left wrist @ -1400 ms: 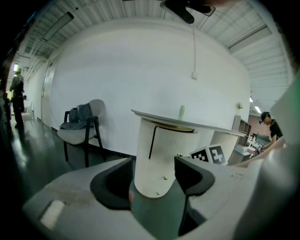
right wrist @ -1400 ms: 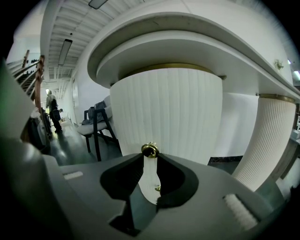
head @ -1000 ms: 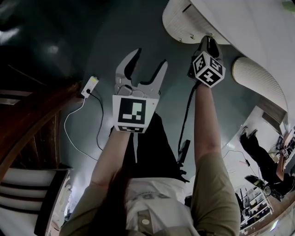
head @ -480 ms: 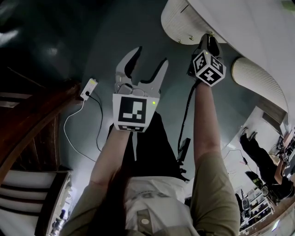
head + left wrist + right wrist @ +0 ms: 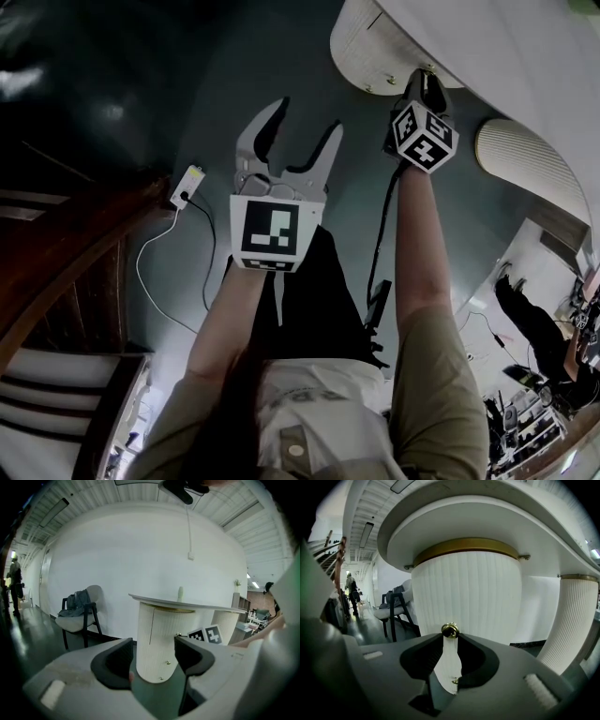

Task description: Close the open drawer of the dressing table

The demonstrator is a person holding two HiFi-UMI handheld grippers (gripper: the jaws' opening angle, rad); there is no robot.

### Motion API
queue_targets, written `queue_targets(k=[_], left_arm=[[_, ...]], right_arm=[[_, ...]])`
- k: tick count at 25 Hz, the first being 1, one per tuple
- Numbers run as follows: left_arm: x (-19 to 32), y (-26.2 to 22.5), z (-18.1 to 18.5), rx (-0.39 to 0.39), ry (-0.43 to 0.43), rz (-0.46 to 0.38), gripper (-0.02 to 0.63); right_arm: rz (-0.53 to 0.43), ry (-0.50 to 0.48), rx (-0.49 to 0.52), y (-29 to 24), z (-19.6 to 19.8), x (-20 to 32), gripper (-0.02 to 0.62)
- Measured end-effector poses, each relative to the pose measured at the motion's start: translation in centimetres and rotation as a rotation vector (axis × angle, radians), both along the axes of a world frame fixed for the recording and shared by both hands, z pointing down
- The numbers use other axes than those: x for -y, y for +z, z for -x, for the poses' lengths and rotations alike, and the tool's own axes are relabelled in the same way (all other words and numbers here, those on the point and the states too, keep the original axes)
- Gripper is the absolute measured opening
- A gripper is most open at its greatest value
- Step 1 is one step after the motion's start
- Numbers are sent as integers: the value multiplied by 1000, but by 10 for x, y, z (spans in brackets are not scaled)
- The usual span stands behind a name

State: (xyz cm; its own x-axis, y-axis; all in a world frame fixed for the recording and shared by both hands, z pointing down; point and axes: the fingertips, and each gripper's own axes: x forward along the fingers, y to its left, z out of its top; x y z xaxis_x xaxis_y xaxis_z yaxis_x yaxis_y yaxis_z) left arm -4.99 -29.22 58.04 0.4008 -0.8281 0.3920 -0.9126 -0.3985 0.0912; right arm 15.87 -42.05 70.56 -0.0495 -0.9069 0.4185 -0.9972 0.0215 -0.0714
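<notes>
Drawer, a white fluted curved front [image 5: 375, 52] under the pale bench top [image 5: 525, 56], lies straight ahead of the right gripper [image 5: 424, 84]. It is far nearer to that one than to the left gripper [image 5: 300, 122], which hangs over the dark floor [image 5: 234, 56].

Left gripper view: the jaws are wide apart and empty, the drawer stands beyond them, and a dark-legged chair [image 5: 77, 616] sits off to the left.

Right gripper view: the jaws are pinched on the small brass knob [image 5: 450, 630], and the push straight forward looks unobstructed.

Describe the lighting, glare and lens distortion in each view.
Head view: dim, with glare patches on the floor, the dressing table bowed by the fisheye. Left gripper view: bright white wall, black corners, left gripper close and soft. Right gripper view: evenly lit, brass knob sharp at the right gripper.
</notes>
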Motion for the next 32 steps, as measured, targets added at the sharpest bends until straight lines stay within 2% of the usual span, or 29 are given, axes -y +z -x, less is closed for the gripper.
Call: queue_targets(k=[3, 6, 8, 16, 22, 32], left_arm=[[-4, -12, 1, 6, 3, -22, 291], [-7, -18, 2, 9, -1, -28, 290], [-8, -22, 4, 2, -5, -32, 291], [-17, -50, 7, -16, -6, -46, 291], [-28, -85, 6, -14, 11, -58, 291], [-51, -168, 8, -46, 20, -84, 291]], right_arm=[[-9, 1, -29, -3, -1, 0, 107], [-25, 8, -30, -10, -2, -3, 203], [-37, 20, -37, -16, -2, -6, 232], [-76, 34, -32, -50, 5, -37, 249], [-64, 53, -33, -80, -1, -72, 249], [-132, 70, -10, -195, -8, -126, 253]])
